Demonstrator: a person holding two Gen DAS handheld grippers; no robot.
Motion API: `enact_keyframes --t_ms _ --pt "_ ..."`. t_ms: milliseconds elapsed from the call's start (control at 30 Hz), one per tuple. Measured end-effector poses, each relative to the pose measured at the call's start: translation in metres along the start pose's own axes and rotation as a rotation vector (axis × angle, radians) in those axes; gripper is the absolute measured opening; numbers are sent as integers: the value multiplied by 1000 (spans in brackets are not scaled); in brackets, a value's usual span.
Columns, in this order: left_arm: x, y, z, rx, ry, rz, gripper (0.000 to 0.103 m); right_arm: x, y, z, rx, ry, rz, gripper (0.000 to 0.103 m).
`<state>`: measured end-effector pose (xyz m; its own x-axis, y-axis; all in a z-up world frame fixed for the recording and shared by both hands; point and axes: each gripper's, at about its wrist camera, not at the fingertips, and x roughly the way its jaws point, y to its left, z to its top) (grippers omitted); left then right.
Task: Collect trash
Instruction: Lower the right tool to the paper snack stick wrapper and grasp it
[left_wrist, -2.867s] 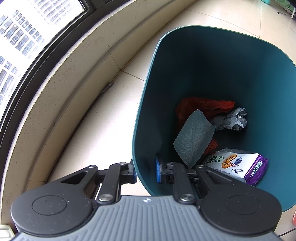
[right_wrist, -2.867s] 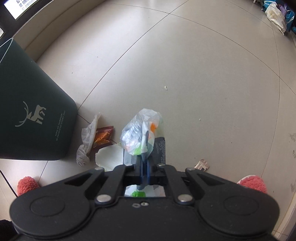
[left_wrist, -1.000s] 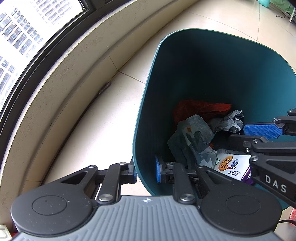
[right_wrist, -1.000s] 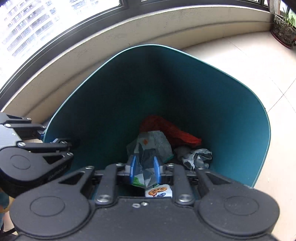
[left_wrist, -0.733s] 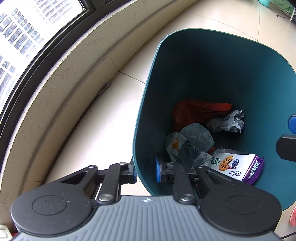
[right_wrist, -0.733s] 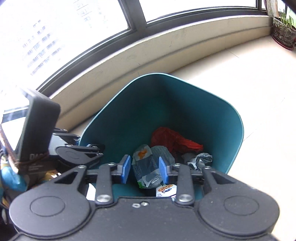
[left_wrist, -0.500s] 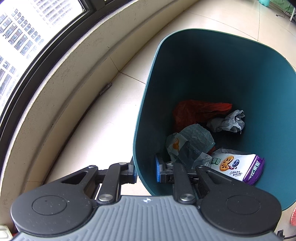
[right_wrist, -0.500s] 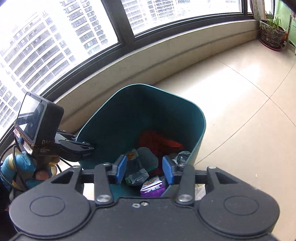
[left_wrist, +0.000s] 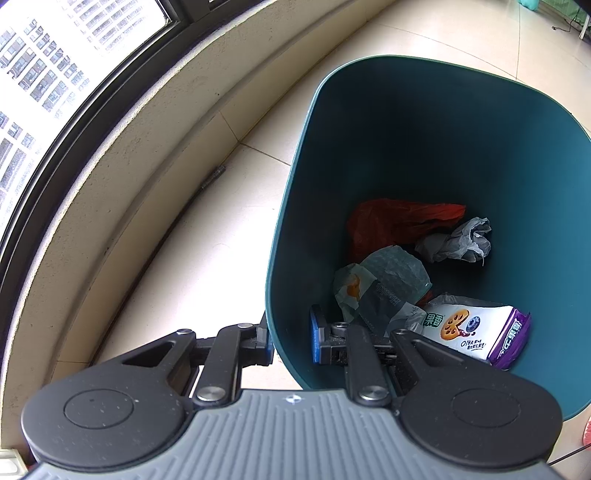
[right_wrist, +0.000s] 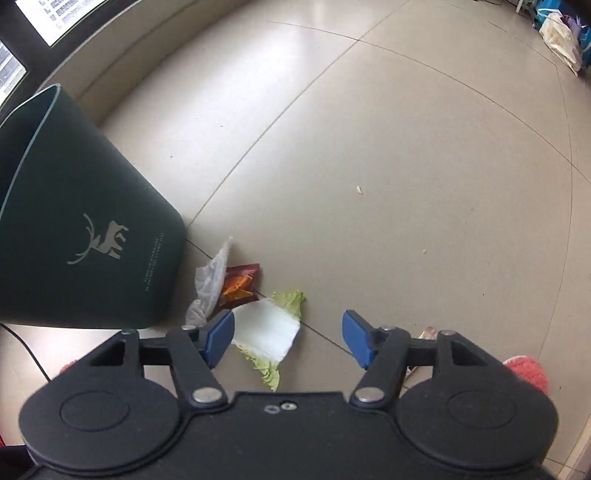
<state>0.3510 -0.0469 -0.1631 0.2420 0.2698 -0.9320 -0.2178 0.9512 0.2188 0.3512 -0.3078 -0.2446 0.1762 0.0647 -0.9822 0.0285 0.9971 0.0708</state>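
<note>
Reaching for the next piece is the step in hand, as I judge it. At the bottom of the right wrist view the right gripper (right_wrist: 288, 338) has its jaws opening, with nothing between the pads; through the gap, on the floor (right_wrist: 406, 166), lies a cabbage leaf (right_wrist: 267, 332). Just past it, toward centre left, lie a tissue (right_wrist: 210, 280) and an orange wrapper (right_wrist: 240, 282), touching each other beside the foot of the bin (right_wrist: 92, 236), which fills the left edge.

In the left wrist view the left gripper (left_wrist: 291, 338) is clamped on the bin's near rim, one finger inside, one outside. Deeper in the bin lie a plastic bag (left_wrist: 380, 291), a snack pack (left_wrist: 476, 328), grey paper (left_wrist: 458, 242) and a red bag (left_wrist: 399, 218).

Next, the right gripper should drop over the leaf, which is limp and flat, so the pads must reach floor level before closing.
</note>
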Motion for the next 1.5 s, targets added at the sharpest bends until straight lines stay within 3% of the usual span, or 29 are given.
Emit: enact_keyframes --t_ms 100,267,500,633,867,1133,1333,1500 --pt "0 -1 0 1 0 3 17 33 -28 -12 87 43 -51 73" --pt "1 -1 -2 6 0 6 17 77 -65 -30 289 113 -43 79" --pt "3 -4 -3 19 1 20 17 127 -90 -52 464 170 -46 79" --pt "5 -7 -3 24 8 25 17 140 -96 -60 494 187 -68 73" --pt "7 -10 -3 31 12 37 17 153 -98 -68 482 209 -104 45" --pt "8 -10 -4 32 12 38 17 159 -88 -75 459 205 -155 26" --pt "9 -10 -4 36 9 37 17 157 -73 -73 422 207 -179 22" --pt "9 -9 -4 33 8 37 17 125 -58 -60 361 170 -163 22"
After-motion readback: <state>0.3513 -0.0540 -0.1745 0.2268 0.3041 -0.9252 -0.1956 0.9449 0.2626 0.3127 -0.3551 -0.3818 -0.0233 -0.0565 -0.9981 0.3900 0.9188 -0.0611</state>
